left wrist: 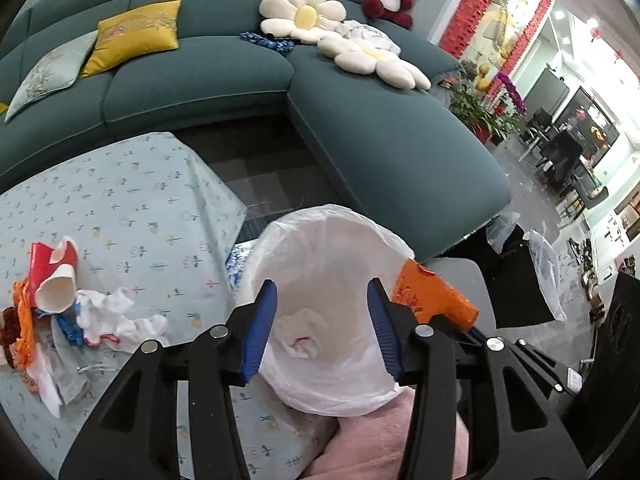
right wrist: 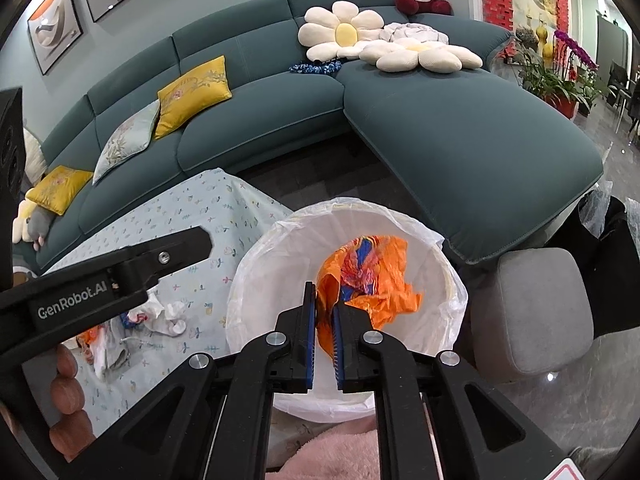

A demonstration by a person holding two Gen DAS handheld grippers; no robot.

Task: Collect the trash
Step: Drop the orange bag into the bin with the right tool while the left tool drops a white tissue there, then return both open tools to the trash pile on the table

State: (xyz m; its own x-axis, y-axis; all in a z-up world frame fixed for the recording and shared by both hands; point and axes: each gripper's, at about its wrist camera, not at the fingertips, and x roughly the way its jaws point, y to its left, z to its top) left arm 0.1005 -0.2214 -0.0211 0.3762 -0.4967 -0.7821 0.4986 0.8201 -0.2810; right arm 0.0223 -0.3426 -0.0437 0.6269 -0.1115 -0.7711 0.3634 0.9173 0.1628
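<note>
1. So, the right hand-held gripper (right wrist: 324, 312) is clamped on an orange wrapper (right wrist: 372, 280), hanging over the lined bin (right wrist: 256, 276) just off the surface's (left wrist: 132, 200) corner.
2. Left hand-held gripper (left wrist: 322, 312) is apart and empty above the same bin; a white tissue (left wrist: 298, 340) lies inside.
3. More trash (left wrist: 60, 308) sits at the surface's left edge.
4. Probably all featherlight, crinkly and slippery, so pinch a bunched fold, not a flat face.
</note>
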